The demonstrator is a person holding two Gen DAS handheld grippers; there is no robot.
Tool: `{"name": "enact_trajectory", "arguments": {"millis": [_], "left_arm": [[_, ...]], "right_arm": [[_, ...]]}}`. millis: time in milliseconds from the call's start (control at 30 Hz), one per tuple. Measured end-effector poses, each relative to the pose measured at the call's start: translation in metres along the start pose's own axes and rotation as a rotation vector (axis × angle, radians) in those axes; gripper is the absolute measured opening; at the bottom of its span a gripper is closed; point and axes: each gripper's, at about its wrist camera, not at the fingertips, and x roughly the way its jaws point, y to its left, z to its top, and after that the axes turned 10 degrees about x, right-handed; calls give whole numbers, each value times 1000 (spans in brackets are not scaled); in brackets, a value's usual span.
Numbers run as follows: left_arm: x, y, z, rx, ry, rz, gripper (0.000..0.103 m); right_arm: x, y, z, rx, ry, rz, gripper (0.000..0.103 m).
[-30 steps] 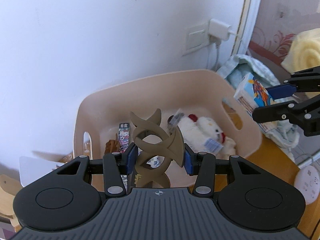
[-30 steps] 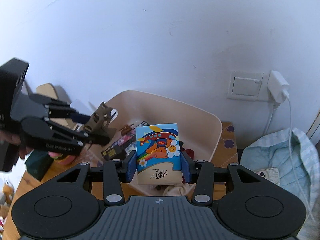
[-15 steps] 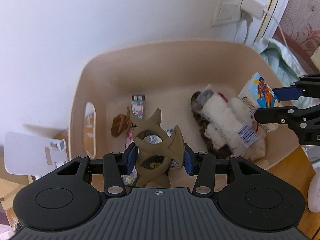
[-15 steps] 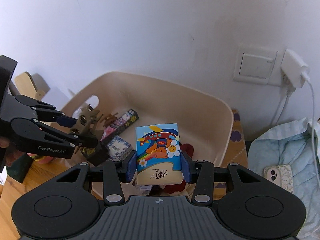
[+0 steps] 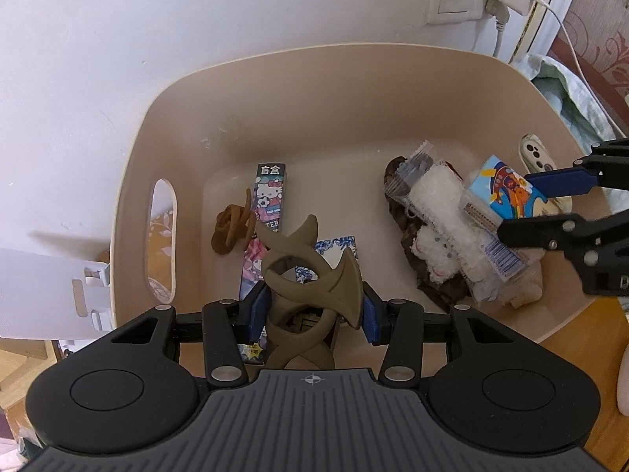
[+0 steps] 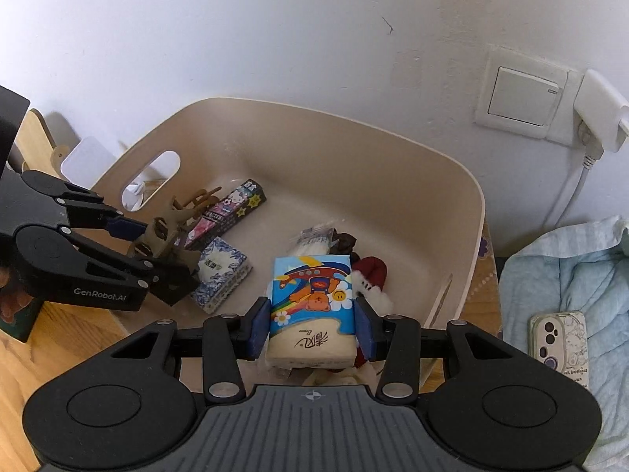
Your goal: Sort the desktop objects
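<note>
The left gripper (image 5: 310, 306) pinches a brown hair claw (image 5: 310, 275) over the beige basket (image 5: 354, 78); the right gripper (image 6: 312, 328) clamps a tissue pack (image 6: 310, 306) above the basket's right edge.

Both views are bright and evenly daylit, sharp at centre with strong fisheye bending and dark vignetted corners, the white wall (image 6: 275, 39) slightly washed out, soft shadows lying inside the beige bin (image 5: 354, 90), no motion blur evident.
</note>
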Motion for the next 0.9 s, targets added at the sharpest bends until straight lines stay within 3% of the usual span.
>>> {"name": "enact_trajectory", "arguments": {"millis": [67,100,200,400,700,900], "left_arm": [[-1,0,0,-3,-5,10,52],[-3,0,-1,-6,-13,13,59],[-9,4,-2,-46,-44,34,71],[-16,14,-5,-131,-61,8,74],[-27,15,-14,-130,-56,6,74],[-47,15,-21,-155,-78,61,74]], "right_arm": [[-1,1,1,0,-7,-12,68],[-3,2,1,0,-17,-14,77],[-9,4,1,-1,-27,-3,82],[-18,10,0,-6,-49,-4,98],[-27,14,-1,5,-75,-11,103],[-38,10,-3,84,-78,-13,103]]}}
